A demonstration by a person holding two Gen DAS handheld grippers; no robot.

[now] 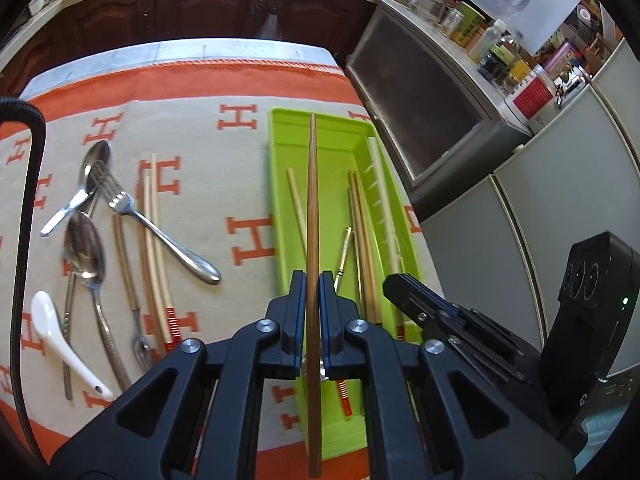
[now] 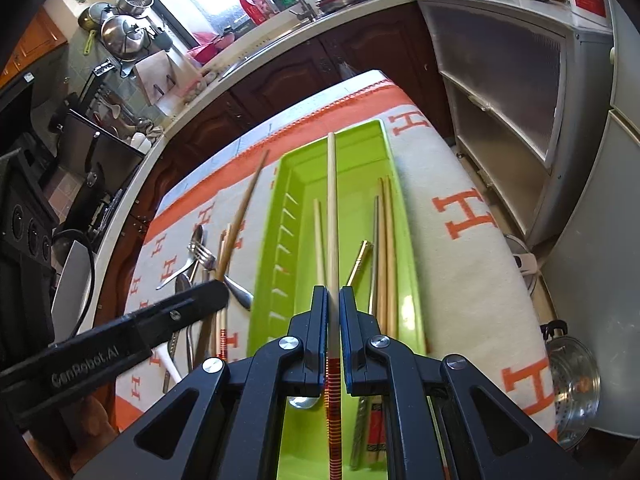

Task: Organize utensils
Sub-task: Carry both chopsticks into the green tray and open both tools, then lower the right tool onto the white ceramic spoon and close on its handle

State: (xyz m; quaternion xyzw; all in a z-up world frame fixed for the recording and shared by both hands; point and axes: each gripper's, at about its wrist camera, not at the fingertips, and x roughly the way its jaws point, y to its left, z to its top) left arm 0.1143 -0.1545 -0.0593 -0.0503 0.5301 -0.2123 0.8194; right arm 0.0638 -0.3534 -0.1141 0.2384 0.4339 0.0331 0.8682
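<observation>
A lime green tray (image 1: 280, 184) lies on the orange and cream cloth and holds several chopsticks. My left gripper (image 1: 313, 284) is shut on a brown wooden chopstick (image 1: 312, 200), held lengthwise over the tray's left part. My right gripper (image 2: 333, 300) is shut on a pale chopstick with a red-banded end (image 2: 331, 216), held lengthwise above the tray (image 2: 276, 216). The left gripper's finger (image 2: 188, 304) and its brown chopstick (image 2: 240, 220) show at the left in the right wrist view. Loose spoons (image 1: 86, 244), a fork (image 1: 160, 232), a white ceramic spoon (image 1: 60, 340) and chopsticks (image 1: 154, 248) lie left of the tray.
Dark wooden cabinets (image 1: 216, 8) stand past the table's far edge. A grey cabinet (image 1: 420, 92) with bottles on top stands at the right. A steel steamer pot (image 2: 572, 392) sits low at the right. A sink counter with pots (image 2: 124, 32) is at the far left.
</observation>
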